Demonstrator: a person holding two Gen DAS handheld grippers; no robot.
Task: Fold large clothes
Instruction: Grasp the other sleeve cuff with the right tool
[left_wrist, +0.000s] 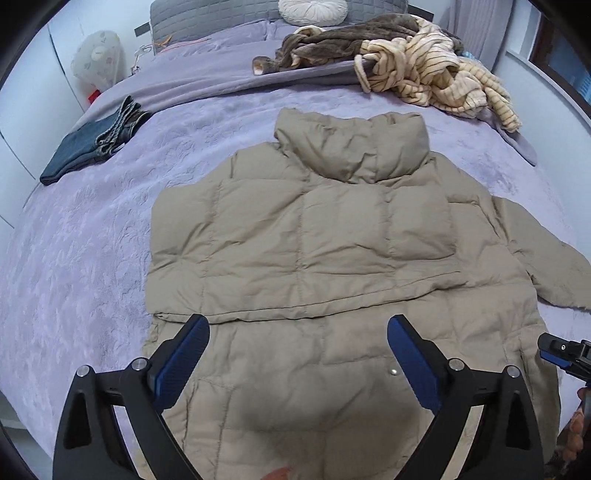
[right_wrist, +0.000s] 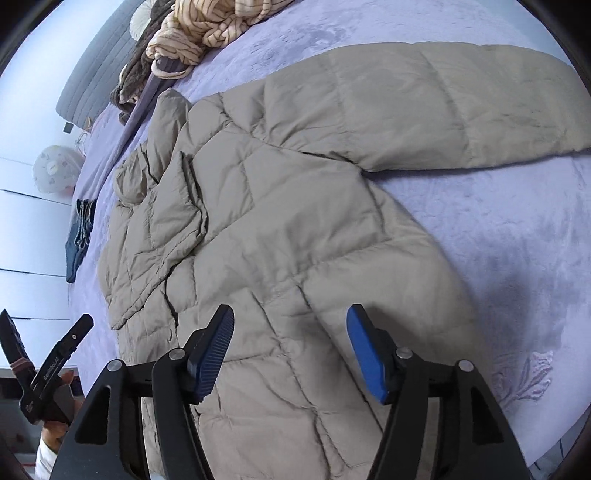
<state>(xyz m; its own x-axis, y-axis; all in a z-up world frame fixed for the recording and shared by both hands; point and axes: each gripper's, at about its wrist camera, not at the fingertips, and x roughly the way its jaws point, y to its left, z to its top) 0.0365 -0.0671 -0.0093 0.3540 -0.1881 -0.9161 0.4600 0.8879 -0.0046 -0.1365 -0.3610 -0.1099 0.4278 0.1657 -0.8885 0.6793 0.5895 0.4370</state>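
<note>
**Puffer jacket half folded, both tools free**

Beneath my left tool (left_wrist: 297, 345) lies the lower back of the beige puffer jacket (left_wrist: 303, 236), with a small metal snap (left_wrist: 393, 371) just inside the right-hand finger. Both blue pads stand wide apart and hold nothing; the tool hangs just above the cloth, not pressing it.

My right tool (right_wrist: 290, 343) is the same: spread wide, empty, poised over the jacket's hem on its own side. Ahead of it and to its right, one sleeve (right_wrist: 443, 107) runs out flat across the lavender bedspread (right_wrist: 498, 258). The other sleeve and side panel look already turned in over the jacket's body, ahead of my left tool, with the collar (left_wrist: 351, 144) standing up at the far end.

I judge this jacket light but bulky: the down filling is soft and springy, so a fold will want to puff back open, and the smooth shell will likely slip between the pads. A pinch on a stitched seam or on the sleeve's cuff edge should grip better than one on a fat quilted panel. The outstretched sleeve seems the next thing to bring in.

Far beyond both tools sit folded jeans (left_wrist: 92, 144) and a heap of striped and brown clothes (left_wrist: 406, 62).
</note>
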